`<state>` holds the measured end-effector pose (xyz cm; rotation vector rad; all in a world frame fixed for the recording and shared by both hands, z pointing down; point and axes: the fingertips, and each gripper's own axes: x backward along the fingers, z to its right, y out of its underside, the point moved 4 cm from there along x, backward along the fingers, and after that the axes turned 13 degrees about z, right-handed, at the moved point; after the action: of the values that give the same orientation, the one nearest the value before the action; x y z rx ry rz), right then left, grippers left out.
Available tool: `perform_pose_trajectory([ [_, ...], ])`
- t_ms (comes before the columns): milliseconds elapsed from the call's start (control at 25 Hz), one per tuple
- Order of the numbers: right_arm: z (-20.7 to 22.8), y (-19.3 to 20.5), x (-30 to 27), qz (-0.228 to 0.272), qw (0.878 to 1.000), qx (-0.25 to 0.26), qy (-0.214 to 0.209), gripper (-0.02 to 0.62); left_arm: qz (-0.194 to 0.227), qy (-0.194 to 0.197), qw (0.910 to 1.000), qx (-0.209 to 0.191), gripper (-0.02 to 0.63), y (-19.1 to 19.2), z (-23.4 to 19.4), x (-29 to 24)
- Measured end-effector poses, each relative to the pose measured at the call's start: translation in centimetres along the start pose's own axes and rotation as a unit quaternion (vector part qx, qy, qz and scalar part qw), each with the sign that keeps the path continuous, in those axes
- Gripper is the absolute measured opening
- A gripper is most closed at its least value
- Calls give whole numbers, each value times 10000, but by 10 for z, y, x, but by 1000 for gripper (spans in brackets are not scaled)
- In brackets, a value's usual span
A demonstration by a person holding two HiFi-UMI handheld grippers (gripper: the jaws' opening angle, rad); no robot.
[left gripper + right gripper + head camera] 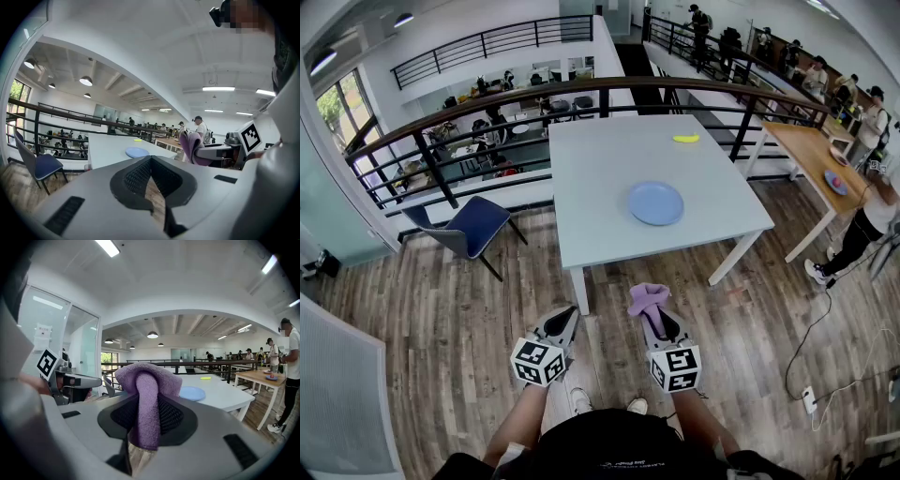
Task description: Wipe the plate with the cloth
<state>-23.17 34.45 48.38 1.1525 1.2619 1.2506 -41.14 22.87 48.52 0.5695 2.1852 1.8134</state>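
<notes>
Right gripper (652, 317) clamps cloth (647, 298); left gripper (562, 325) closed, empty; plate (656, 202) near table's (600, 169) front edge, untouched; all wiping left.

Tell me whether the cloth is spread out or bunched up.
Bunched up: the purple cloth is a folded wad clamped in the right tongs, drooping over them.

yellow item (685, 139) unidentifiable, cloth (648, 299) partly hidden
</notes>
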Motion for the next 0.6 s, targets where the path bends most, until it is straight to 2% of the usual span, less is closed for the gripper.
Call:
perform_pose_trajectory([
  [360, 5, 2, -8, -147, 9999, 10, 83, 117, -93, 88, 9999, 17, 12, 5, 1, -8],
  [600, -9, 5, -19, -47, 9996, -286, -21, 117, -116, 71, 9998, 136, 12, 11, -18, -3],
])
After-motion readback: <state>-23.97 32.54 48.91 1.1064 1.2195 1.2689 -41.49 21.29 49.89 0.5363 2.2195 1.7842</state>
